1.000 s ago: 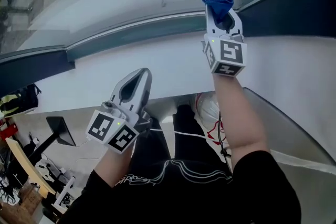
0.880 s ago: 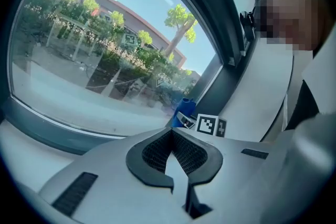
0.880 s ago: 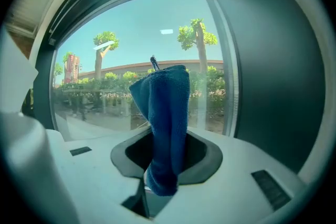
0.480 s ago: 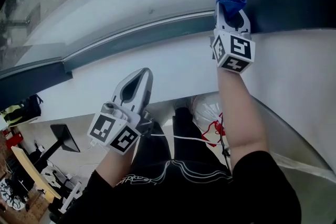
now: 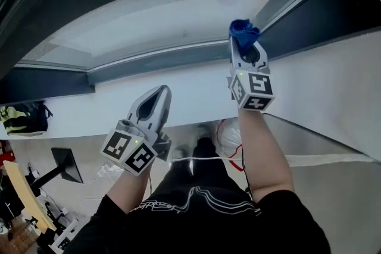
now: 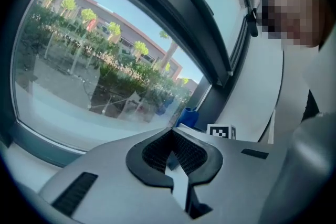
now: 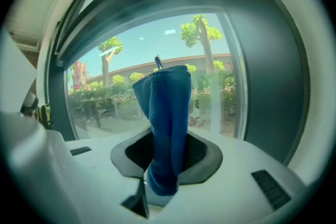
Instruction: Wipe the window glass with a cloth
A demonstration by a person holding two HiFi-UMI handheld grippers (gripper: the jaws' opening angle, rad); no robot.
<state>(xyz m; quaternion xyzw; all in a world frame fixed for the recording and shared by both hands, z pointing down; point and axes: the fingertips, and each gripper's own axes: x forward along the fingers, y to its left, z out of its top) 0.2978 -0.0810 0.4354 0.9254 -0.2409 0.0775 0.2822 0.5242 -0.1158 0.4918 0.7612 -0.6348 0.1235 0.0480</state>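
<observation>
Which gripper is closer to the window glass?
Right. The right hand-held gripper holds the blue cloth up at the window glass; the left hand-held gripper sits lower, short of the window frame.

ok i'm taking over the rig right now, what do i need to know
Right gripper: shut on the blue cloth, raised to the window glass near its lower right corner. Whether the cloth touches the glass is unclear.
Left gripper: shut, empty, held lower and away from the glass.
Done: cannot tell how much has been wiped.
Left: wipe the cloth across the pane.
</observation>
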